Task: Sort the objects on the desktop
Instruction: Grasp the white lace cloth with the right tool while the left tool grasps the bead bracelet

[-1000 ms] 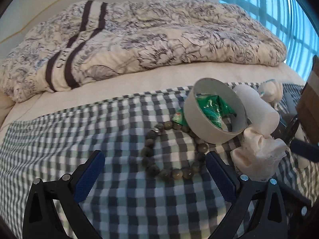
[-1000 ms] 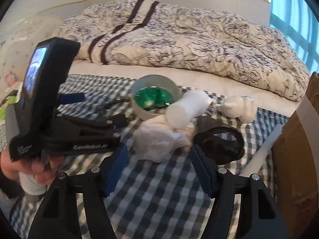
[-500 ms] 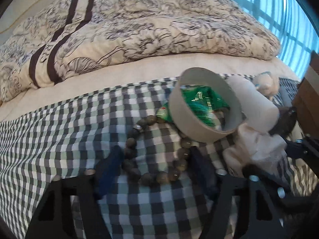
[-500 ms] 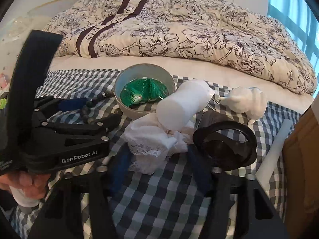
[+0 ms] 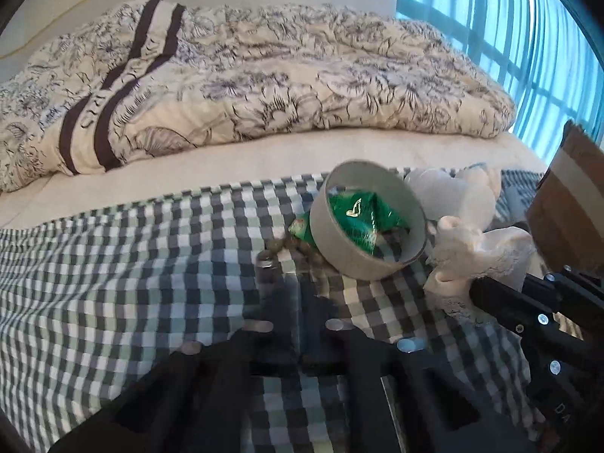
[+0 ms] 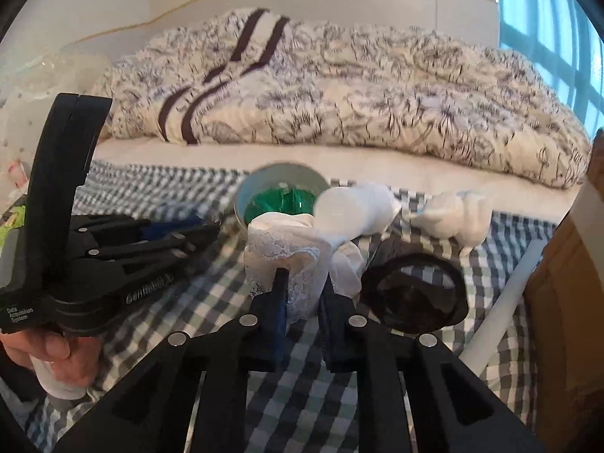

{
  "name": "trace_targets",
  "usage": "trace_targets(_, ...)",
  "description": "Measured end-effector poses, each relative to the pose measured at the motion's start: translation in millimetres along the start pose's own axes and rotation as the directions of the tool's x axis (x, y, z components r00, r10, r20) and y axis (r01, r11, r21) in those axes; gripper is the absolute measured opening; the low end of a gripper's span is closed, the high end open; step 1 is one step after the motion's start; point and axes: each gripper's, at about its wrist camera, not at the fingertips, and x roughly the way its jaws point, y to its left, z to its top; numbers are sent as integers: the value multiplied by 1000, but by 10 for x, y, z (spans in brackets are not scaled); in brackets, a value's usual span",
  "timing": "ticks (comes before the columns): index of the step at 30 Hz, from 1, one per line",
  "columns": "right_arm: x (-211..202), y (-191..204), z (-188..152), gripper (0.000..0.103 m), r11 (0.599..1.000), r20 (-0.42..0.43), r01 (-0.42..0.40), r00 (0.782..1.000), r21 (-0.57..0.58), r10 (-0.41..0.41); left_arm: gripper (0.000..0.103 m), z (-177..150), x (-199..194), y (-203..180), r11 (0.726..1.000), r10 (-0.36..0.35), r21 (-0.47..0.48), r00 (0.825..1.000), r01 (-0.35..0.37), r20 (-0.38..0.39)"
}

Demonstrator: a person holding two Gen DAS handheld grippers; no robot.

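A checked cloth [image 5: 113,283] is spread over the bed, near its foot edge. On it, a round box [image 5: 368,222] is seen tilted, a green packet [image 5: 358,219] inside. The right tool [image 6: 302,294] is clamped on white lace fabric [image 6: 287,241]. The left tool [image 5: 298,324] is nearly closed around a bead bracelet [image 5: 279,245], beside the box.

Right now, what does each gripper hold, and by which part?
The right gripper pinches the white lace cloth at its near lower edge. The left gripper is closed, apparently on the bead bracelet; the grip point is blurred.
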Motion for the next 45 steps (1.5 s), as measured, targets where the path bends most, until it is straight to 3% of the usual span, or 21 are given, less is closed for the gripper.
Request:
trace_targets(9,-337,-13,76,13,1000,128,-14,992,8,12,2,20,-212,109,999,-12,-37,999,14,45)
trace_targets(11,-412,-30,100,13,1000,151,-19,988,13,17,7,15,-166,129,999,2,-50,1000,-1,26)
trace_targets(14,-490,-12,120,13,1000,175,-22,984,10,20,39,-11,-51,144,998,13,-59,1000,-13,-1)
trace_targets(15,-504,-9,124,13,1000,180,-23,983,9,21,55,-21,-21,140,998,23,-59,1000,-23,-3)
trace_targets(19,-548,-3,142,13,1000,190,-28,981,1,27,70,-29,134,122,996,84,-38,996,-85,-30)
trace_targets(21,-570,8,158,13,1000,196,-31,980,-4,31,70,-61,298,153,994,92,-46,991,-96,-95)
trace_targets(23,-601,11,166,13,999,202,-33,979,-9,34,69,-58,312,180,995,81,-56,992,-87,-102)
trace_targets(24,-619,20,178,13,999,205,-33,978,-12,35,54,-57,300,175,995,77,-53,992,-82,-100)
trace_targets(25,-636,31,176,13,999,209,-32,977,-13,34,29,-63,293,158,996,73,-44,993,-78,-97)
trace_targets(27,-662,49,190,13,999,214,-30,976,-18,33,11,-77,269,86,997,82,-9,993,-83,-89)
trace_targets(35,-877,48,222,13,1000,241,10,971,-15,-6,10,-52,48,14,992,123,14,992,-123,-27)
trace_targets(45,-1270,69,295,13,998,290,57,956,-5,-53,10,96,-670,-127,992,122,12,985,-124,119)
